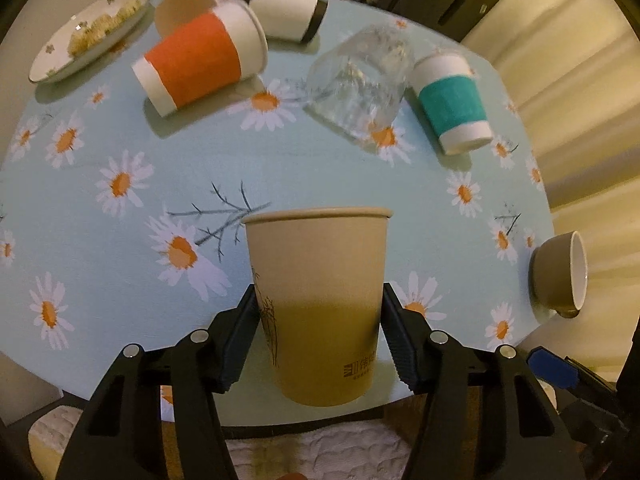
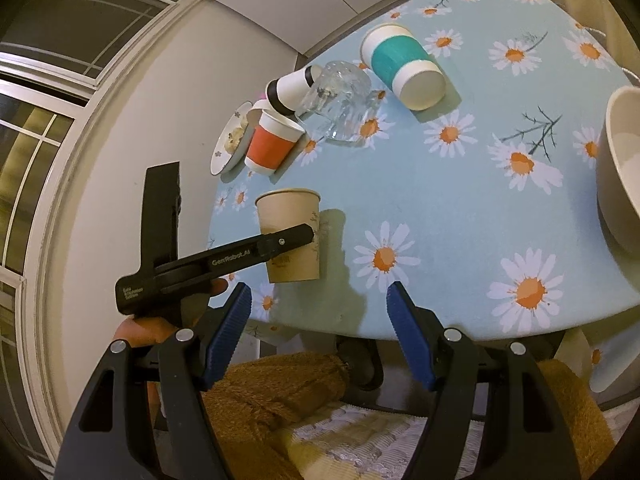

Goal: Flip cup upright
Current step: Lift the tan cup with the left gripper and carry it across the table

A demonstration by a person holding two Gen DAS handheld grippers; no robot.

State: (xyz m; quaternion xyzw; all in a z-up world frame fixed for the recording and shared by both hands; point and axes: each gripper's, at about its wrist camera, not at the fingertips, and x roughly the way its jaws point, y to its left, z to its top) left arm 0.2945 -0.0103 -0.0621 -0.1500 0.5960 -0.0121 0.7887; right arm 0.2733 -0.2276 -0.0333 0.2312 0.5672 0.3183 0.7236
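Observation:
A tan paper cup stands upright, mouth up, near the table's front edge. My left gripper has its black fingers on both sides of the cup's lower half, touching it. The right wrist view shows the same cup with the left gripper's finger across it. My right gripper with blue pads is open and empty, at the table edge, to the right of the cup.
On the daisy tablecloth lie an orange-sleeved cup, a teal-sleeved cup, a clear glass, a white black-banded cup and a brown cup. A plate sits back left; a grey bowl lies at the right edge.

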